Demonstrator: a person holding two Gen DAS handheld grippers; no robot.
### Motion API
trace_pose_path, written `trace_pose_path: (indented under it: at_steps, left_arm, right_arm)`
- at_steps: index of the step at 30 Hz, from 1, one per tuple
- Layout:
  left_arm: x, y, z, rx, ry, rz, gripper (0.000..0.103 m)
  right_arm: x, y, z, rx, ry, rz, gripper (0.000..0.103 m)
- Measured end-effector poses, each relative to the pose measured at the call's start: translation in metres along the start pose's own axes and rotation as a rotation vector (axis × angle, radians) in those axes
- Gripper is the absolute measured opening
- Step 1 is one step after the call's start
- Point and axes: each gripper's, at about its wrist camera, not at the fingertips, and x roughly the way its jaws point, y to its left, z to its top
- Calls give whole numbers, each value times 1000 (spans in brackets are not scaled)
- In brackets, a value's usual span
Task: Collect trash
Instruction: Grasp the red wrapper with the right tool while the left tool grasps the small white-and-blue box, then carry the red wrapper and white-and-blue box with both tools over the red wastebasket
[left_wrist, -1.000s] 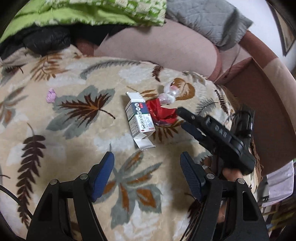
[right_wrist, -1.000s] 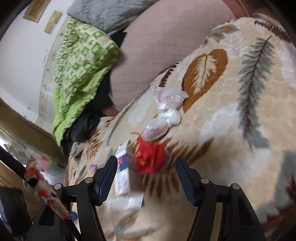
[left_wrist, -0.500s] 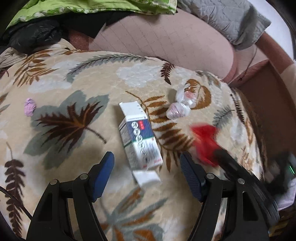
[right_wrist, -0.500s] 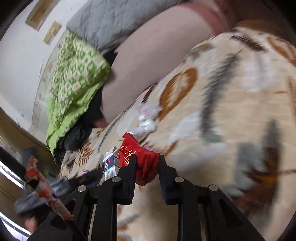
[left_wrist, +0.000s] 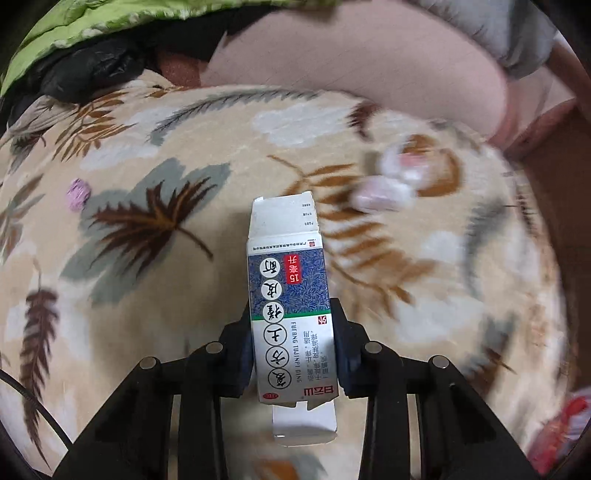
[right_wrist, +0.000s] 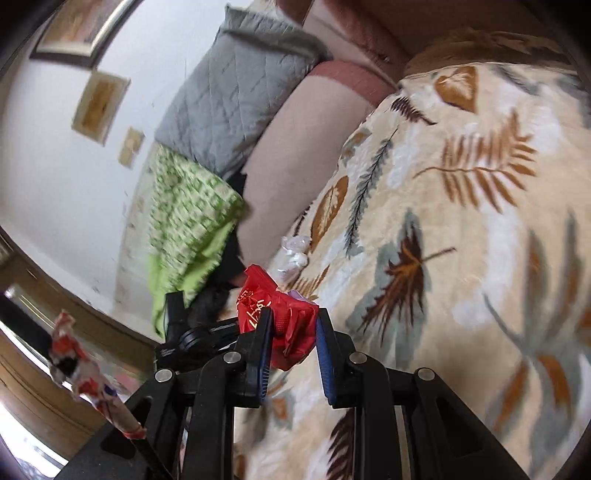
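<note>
Left gripper (left_wrist: 293, 350): fingers pinching a cardboard box (left_wrist: 290, 295), frame centre, over the fuzzy leaf-print blanket (left_wrist: 147, 295). Right gripper (right_wrist: 293, 343): fingers clamped on a crinkly red wrapper (right_wrist: 280, 314), lower centre.

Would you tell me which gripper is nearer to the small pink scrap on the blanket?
Left. The left gripper, shut on the medicine box, is just right of the pink scrap; the right gripper holds the red wrapper farther off.

left wrist: close, facing down | right wrist: oblique | shared: blanket (left_wrist: 147, 295)
</note>
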Motion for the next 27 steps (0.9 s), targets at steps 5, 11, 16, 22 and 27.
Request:
trace_pose_path:
  at_steps: [5,11,16,22,27]
  left_arm:
    - [-100,-33,-58,82,-133,-92,34]
    - [-194,-67,-158,174,-271,-193,34]
    - [-232,-98,-229,255,-255,-314,34]
    - [-261,-145,-300,395,-215,-430,34]
    - [-275,-181,-349,490,-192,-500,34]
  right_arm:
    - [-61,17,-20,-35,-48,-8,24]
    - [-148,27,-48,-104,-116,-53,24]
    - [-223,31,-62,-141,-168,-111,24]
    - [-305,25,-82,-152,-265,-211,24]
    - [-352,14,-94,-126,-313,-269,24]
